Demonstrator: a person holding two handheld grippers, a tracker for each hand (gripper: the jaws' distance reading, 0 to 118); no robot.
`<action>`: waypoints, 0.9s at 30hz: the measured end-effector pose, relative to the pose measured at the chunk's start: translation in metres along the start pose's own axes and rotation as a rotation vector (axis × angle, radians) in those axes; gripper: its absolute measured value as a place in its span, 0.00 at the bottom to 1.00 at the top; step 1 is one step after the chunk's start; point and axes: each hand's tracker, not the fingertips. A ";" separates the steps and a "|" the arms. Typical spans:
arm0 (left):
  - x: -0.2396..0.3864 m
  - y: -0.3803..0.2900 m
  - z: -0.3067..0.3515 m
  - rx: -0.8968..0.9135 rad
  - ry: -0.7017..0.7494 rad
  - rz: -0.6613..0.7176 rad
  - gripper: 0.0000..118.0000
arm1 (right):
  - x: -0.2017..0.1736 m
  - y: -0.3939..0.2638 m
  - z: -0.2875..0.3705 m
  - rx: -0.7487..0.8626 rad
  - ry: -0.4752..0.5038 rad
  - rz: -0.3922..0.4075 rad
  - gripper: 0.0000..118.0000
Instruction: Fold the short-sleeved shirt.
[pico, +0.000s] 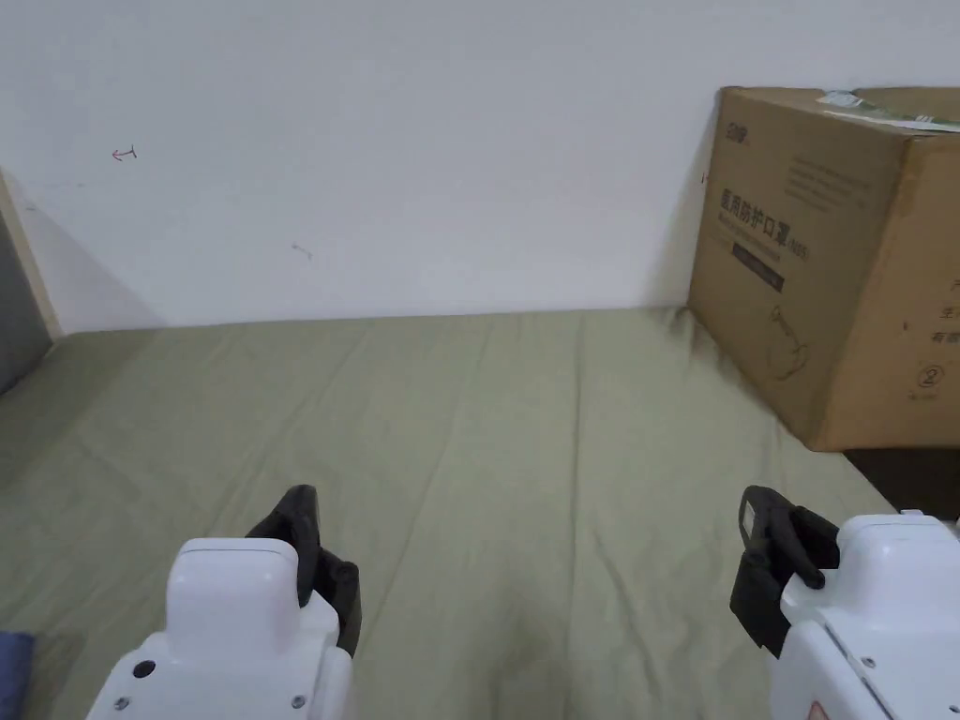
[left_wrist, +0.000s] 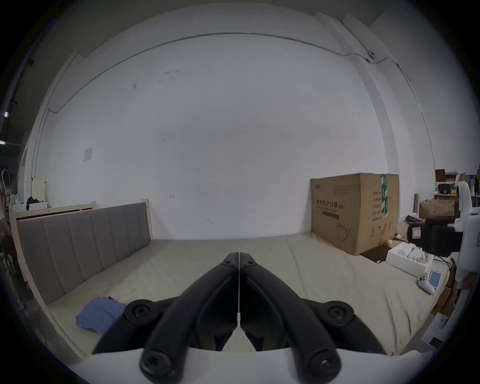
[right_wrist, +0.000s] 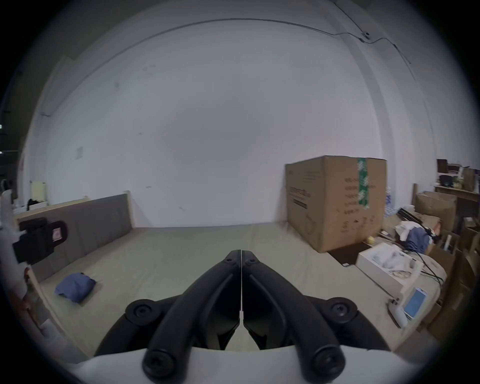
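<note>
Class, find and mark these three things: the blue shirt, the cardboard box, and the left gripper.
blue shirt (right_wrist: 75, 286), right gripper view, middle of the bunched cloth.
cardboard box (left_wrist: 355, 213), left gripper view, its printed front face.
left gripper (left_wrist: 239, 256), left gripper view, where the closed tips meet.

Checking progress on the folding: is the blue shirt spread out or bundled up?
Bundled up. The blue shirt lies as a small, compact heap on the bed near the headboard, not spread flat; neatly folded or crumpled, cannot tell.

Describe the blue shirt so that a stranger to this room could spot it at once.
Start at the bed with the olive-green sheet, then go to its grey padded headboard. The blue shirt lies bunched on the sheet near the headboard, left of the left tool. It is the sole blue thing on that side.
</note>
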 end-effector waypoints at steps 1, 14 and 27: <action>0.001 -0.001 0.000 -0.013 0.001 0.000 0.00 | 0.000 0.000 0.001 0.007 -0.013 -0.015 0.01; 0.000 0.005 0.005 -0.009 -0.024 0.007 0.89 | 0.001 0.002 0.018 0.094 0.047 0.028 0.67; -0.009 0.002 0.002 -0.020 -0.021 0.037 1.00 | -0.013 -0.001 0.019 0.121 0.055 0.109 1.00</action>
